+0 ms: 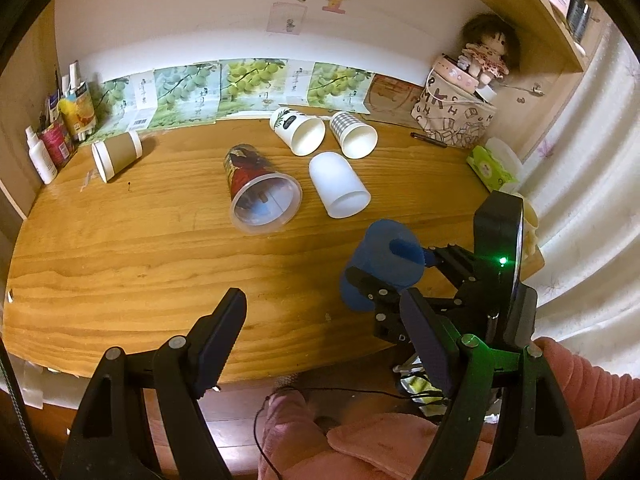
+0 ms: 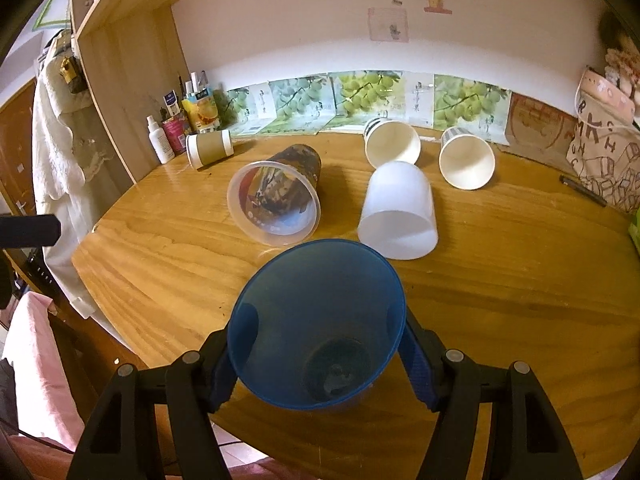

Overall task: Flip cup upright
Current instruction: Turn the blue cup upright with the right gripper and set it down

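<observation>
My blue plastic cup (image 2: 316, 320) is translucent and flared, its open mouth tilted toward the far wall, base dark inside. My right gripper (image 2: 316, 360) pinches it between both pads, above the near edge of the wooden table (image 2: 520, 300). Beyond the blue cup five more cups lie on their sides: one clear printed, one frosted white, two white paper, one brown-sleeved. My left gripper (image 1: 324, 340) hangs spread wide, holding nothing.

A doll (image 1: 486, 54) sits atop a lettered bag (image 1: 454, 114) (tissue pack (image 1: 491, 166) nearby).
</observation>
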### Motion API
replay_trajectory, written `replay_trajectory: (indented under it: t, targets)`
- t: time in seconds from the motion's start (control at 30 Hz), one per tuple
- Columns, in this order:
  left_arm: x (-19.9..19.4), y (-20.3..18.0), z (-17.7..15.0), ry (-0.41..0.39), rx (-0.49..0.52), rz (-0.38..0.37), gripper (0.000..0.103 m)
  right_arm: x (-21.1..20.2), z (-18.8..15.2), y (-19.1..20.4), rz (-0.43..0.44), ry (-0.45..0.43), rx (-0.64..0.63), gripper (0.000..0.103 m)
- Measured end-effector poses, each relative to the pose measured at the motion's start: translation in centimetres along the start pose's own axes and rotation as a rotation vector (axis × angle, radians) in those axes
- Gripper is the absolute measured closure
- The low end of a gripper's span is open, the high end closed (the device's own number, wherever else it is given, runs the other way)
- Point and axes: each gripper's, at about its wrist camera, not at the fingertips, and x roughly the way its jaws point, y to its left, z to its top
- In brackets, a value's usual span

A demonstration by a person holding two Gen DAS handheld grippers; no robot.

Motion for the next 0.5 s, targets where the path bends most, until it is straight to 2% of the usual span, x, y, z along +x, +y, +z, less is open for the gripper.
replay_trajectory:
  t: [0.5]
  targets:
    - [0.07,-0.65,0.2,0.01,0.017,0.004,0.021,-0.05,-0.01,0.68,-0.021,0.007,-0.05,0.033]
